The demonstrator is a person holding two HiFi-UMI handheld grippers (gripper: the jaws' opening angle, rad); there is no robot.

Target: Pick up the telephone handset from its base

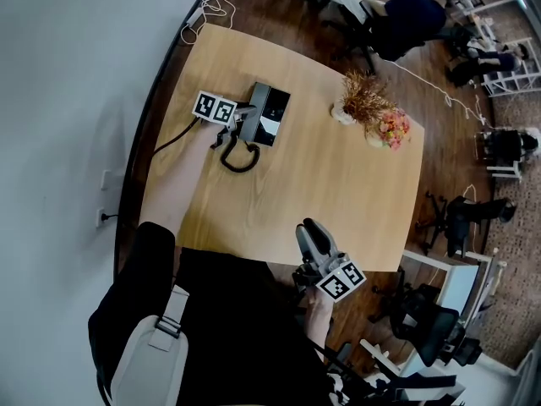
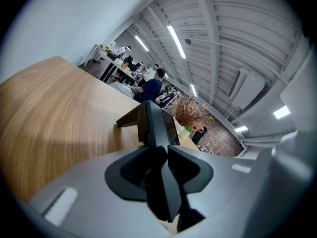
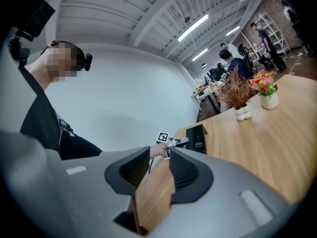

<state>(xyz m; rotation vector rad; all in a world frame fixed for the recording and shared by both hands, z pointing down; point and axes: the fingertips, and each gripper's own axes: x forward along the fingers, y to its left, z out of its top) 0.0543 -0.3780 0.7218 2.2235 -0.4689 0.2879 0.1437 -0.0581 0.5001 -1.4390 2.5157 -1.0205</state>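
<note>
Left tool (image 2: 160,151) clamped on handset (image 2: 149,123), marker cube (image 1: 214,107)

The left arm (image 1: 180,186) stretches forward, bare below a dark sleeve, and carries the left gripper (image 1: 243,115) out towards the far left corner of the table (image 1: 338,193). That gripper points slightly downward, its marker cube facing up. Its jaws are pressed against the handset (image 2: 151,128), which runs between them. The right hand (image 1: 319,314) stays tucked close to the body and holds the right gripper (image 1: 309,229) at the table's near edge, also tipped a little downward. Its jaws stand apart with nothing between them.
</note>
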